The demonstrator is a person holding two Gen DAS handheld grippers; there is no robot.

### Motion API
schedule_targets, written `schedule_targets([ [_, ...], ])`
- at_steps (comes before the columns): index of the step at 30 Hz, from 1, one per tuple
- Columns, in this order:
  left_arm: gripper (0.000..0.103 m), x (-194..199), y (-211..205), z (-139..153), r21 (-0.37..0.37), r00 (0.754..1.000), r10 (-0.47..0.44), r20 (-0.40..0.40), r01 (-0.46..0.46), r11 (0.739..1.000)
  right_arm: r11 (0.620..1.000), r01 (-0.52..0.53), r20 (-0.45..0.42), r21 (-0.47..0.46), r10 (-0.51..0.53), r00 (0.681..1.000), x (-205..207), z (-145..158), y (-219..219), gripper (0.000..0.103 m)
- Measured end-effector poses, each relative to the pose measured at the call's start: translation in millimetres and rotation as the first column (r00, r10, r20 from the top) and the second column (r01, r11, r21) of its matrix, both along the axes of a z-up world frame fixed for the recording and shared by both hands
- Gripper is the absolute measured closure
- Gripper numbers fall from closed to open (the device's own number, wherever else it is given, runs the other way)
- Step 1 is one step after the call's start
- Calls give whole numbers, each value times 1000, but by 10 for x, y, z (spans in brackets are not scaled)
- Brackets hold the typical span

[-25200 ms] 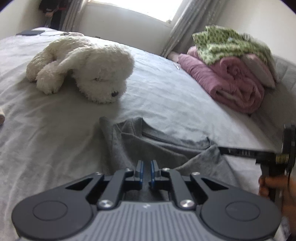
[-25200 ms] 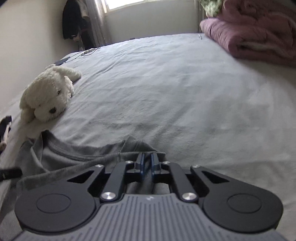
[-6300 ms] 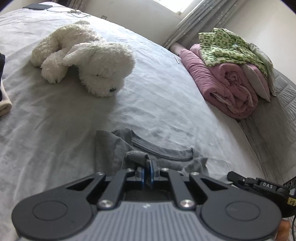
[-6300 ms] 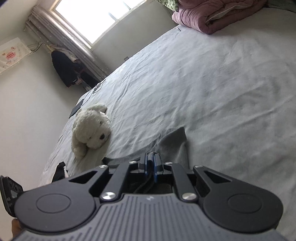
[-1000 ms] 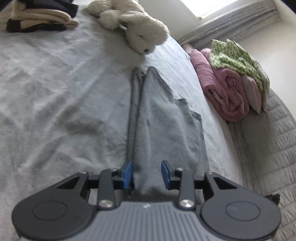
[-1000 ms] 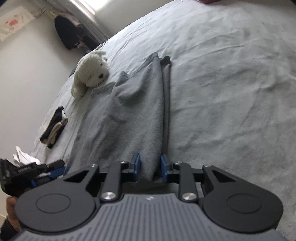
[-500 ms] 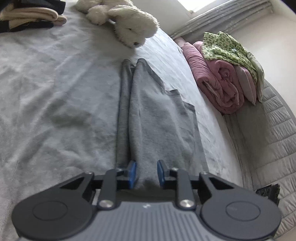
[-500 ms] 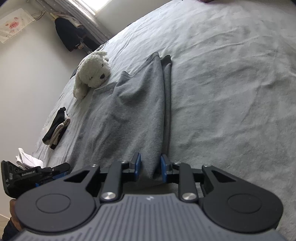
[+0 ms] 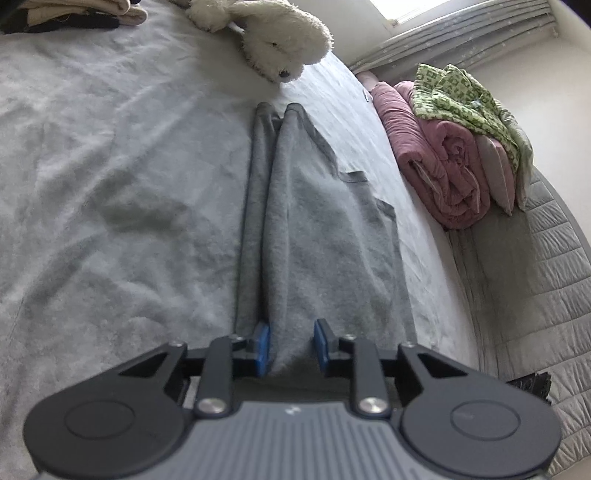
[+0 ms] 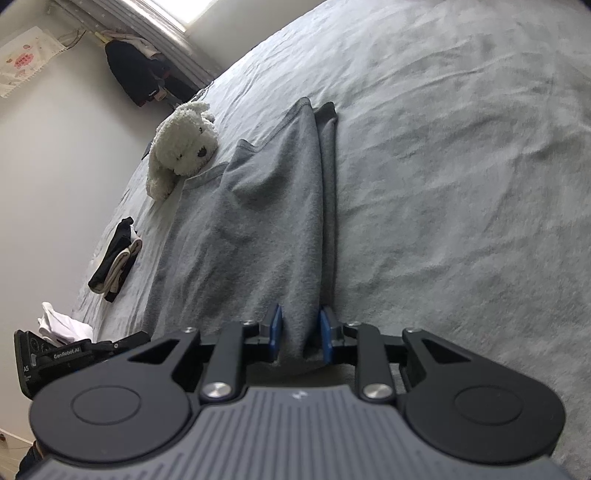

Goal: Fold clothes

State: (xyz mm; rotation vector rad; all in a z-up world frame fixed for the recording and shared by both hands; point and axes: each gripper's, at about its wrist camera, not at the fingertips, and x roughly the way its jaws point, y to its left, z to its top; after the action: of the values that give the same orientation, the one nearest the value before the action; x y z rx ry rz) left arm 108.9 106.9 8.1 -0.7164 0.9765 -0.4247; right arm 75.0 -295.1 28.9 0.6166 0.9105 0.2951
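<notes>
A grey T-shirt [image 9: 317,229] lies stretched out flat on the grey bed, its side edges folded in along its length. It also shows in the right wrist view [image 10: 258,229]. My left gripper [image 9: 291,345] is open, its blue pads either side of the shirt's near left corner. My right gripper [image 10: 300,334] is open too, its pads either side of the shirt's near right corner. The cloth runs between the fingers of both; neither is closed on it. The left gripper's body [image 10: 70,356] shows at the left edge of the right wrist view.
A white plush dog [image 9: 280,33] lies beyond the shirt's far end, also in the right wrist view [image 10: 183,146]. Rolled pink blankets with a green patterned cloth [image 9: 454,147] sit at the right. Folded dark and cream clothes [image 10: 114,266] lie at the left, white cloth [image 10: 62,325] nearer.
Both grippers have stayed open at the shirt's near corners over the last second, their jaw gaps changing only slightly. Earlier they were shut on the shirt near the collar; it now lies stretched out.
</notes>
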Motion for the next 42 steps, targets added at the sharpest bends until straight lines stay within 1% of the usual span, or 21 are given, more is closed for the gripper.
schedule_targets([
  [2,86,-3,-13,16,20,1000,0,8,0,1000,1000,2,2,-6,-2,1000,5,2,-3,79],
  [3,92,-6,-26,29,36,1000,-3,15,3,999,1000,3,5,-8,-3,1000,2,9,0,84],
  [5,95,-10,-43,42,56,1000,-8,24,6,998,1000,4,12,-11,-4,1000,-5,23,7,88],
  [7,97,-2,-26,44,51,1000,-4,20,3,999,1000,2,18,-19,-2,1000,-6,31,15,91],
  [14,100,-33,95,117,-6,1000,15,22,-15,1000,1000,7,52,-15,-7,999,-50,112,-14,93],
  [18,100,-80,95,156,-11,1000,7,24,-7,1000,1000,9,80,-6,-8,997,-96,181,-29,93],
  [21,100,-99,80,181,-3,999,-3,40,3,1000,1000,12,99,-8,-11,995,-127,224,-45,93],
  [25,100,-69,60,130,17,1000,-7,26,6,1000,999,14,73,-32,-12,997,-119,161,-46,94],
  [28,100,-82,46,137,35,1000,-5,28,4,999,999,13,84,-38,-10,996,-146,180,-40,94],
  [29,100,-88,42,149,39,999,-7,33,6,999,999,16,90,-40,-13,996,-168,197,-54,94],
  [30,100,-94,39,162,43,999,-9,37,7,999,999,20,96,-43,-16,995,-191,214,-68,98],
  [31,100,-98,35,171,47,999,-11,41,9,999,999,23,101,-45,-19,995,-212,229,-82,99],
  [36,100,-80,-12,137,82,999,-23,38,20,996,998,21,84,-65,-16,996,-196,180,-72,99],
  [39,100,-62,-7,97,87,999,-22,28,20,996,999,-1,80,-37,4,997,-162,153,-50,97],
  [40,100,-61,-4,91,84,999,-22,25,20,996,1000,-8,73,-22,9,997,-147,138,-59,91],
  [42,99,-62,-3,87,84,999,-23,24,21,996,1000,19,48,-21,-18,999,-132,109,-100,89],
])
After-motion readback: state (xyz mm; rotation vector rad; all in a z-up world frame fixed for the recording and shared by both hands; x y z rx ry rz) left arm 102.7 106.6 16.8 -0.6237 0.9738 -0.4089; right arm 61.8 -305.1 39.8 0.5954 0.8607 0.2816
